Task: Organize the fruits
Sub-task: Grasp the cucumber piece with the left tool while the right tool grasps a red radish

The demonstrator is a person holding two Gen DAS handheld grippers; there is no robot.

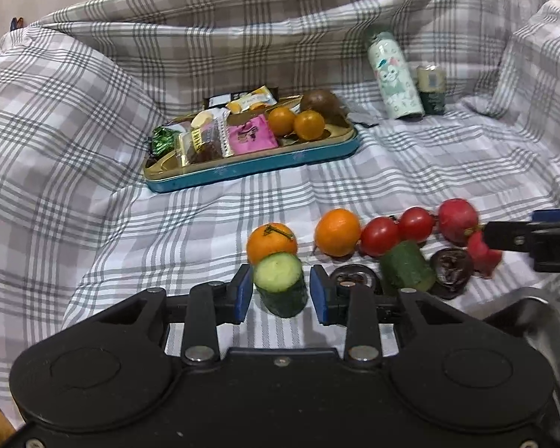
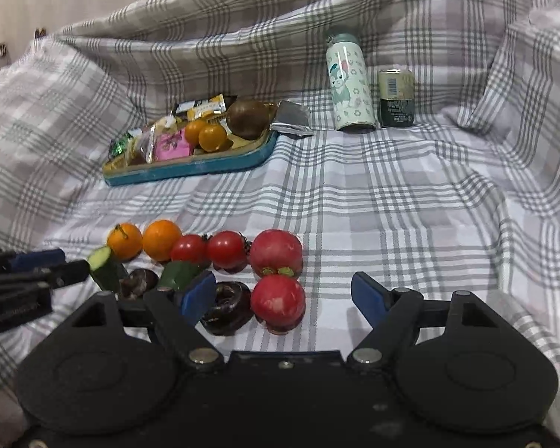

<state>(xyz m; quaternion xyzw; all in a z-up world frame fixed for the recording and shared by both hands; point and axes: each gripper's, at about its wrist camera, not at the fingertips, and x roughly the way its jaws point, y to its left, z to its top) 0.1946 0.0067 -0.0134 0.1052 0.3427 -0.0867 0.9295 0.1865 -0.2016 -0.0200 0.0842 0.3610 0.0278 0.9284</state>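
A cut cucumber piece (image 1: 278, 272) stands tilted on the checked cloth between the blue pads of my left gripper (image 1: 280, 291); a thin gap shows at the right pad, so the gripper is open. Behind it run two oranges (image 1: 271, 242) (image 1: 337, 231), two cherry tomatoes (image 1: 379, 235) and a red radish (image 1: 457, 220). My right gripper (image 2: 283, 295) is wide open around a second red radish (image 2: 278, 298), with neither pad touching it. Another cucumber piece (image 2: 179, 274) and two dark wrinkled rings (image 2: 226, 308) lie in the front row.
A blue tin tray (image 1: 250, 171) at the back holds wrapped snacks, two small oranges and a brown fruit. A printed bottle (image 2: 351, 82) and a can (image 2: 395, 99) stand at the back right. The cloth rises in folds all around. A shiny metal rim (image 1: 541, 321) shows at the lower right.
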